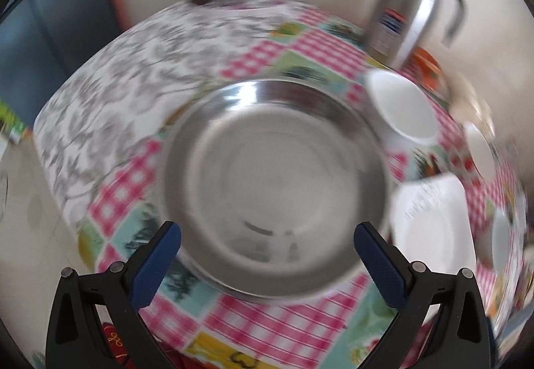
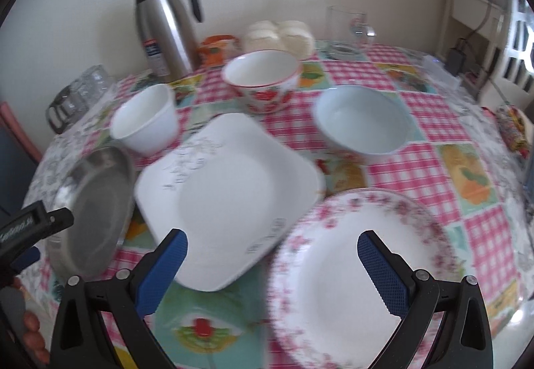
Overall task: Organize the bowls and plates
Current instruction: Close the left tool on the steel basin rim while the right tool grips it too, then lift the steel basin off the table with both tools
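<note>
The steel plate [image 1: 277,182] lies on the bench [image 1: 267,332], left of the square white plate [image 2: 227,199]. The left gripper [image 1: 267,245] hangs over it, jaws apart. Right of the square plate, the right gripper [image 2: 272,255] gapes above the floral plate [image 2: 360,272]. Behind the square plate stand three bowls [image 2: 262,78] and a thermos [image 2: 163,25].

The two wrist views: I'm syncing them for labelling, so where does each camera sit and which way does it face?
Left wrist: on the left gripper, looking down into the steel plate; both blue-padded fingers show, open.
Right wrist: on the right gripper, facing across the table toward the wall, over the floral plate and square plate; its open fingers show, the left gripper at the left edge.
Shared: steel plate, square plate, thermos.
</note>
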### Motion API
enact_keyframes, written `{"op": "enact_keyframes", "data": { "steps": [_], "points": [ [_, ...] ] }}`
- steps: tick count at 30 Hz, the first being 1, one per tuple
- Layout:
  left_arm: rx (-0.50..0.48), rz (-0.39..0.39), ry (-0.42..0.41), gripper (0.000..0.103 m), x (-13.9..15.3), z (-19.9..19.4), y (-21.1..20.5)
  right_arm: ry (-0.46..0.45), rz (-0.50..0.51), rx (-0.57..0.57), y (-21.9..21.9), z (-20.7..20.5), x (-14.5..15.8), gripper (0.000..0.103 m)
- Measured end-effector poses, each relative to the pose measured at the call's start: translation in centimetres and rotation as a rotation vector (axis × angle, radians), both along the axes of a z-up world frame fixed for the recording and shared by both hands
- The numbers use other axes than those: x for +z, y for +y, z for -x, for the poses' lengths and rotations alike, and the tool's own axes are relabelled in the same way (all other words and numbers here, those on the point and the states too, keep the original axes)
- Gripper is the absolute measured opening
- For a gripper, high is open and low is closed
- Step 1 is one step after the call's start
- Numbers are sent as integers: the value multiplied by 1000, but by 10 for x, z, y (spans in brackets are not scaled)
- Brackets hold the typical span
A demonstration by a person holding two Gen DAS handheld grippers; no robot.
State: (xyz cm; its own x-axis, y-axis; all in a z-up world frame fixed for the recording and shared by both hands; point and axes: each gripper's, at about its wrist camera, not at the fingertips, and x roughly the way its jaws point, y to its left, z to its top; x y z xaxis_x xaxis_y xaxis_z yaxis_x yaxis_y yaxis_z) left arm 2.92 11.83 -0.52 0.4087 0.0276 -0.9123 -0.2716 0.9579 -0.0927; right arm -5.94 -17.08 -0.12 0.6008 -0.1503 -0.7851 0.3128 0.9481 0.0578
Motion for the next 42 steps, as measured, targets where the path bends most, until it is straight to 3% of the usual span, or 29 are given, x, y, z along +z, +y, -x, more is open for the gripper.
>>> {"op": "enact_keyframes", "data": {
  "steps": [8, 14, 25, 29, 33, 36, 39, 42],
  "points": [
    [142, 71, 32, 103, -15, -6, 50, -27, -75, 88, 37, -17, -10, 103],
    [154, 62, 60, 103, -29, -17, 64, -30, -117, 141, 62, -27, -18, 102],
    [142, 74, 109, 101, -54, -33, 80, 5, -188, 236, 94, -44, -34, 88],
    [131, 57, 113, 95, -60, -40, 81, 21, -208, 269, 99, -49, -39, 75],
    [117, 52, 113, 81, -66, -47, 83, 43, -217, 307, 107, -54, -45, 59],
    [112, 46, 100, 79, -68, -50, 84, 61, -224, 320, 109, -60, -50, 48],
    [97, 38, 77, 66, -68, -55, 84, 77, -224, 314, 110, -67, -55, 39],
    [74, 16, 57, 61, -69, -65, 83, 83, -232, 306, 110, -72, -58, 35]
  ]
}}
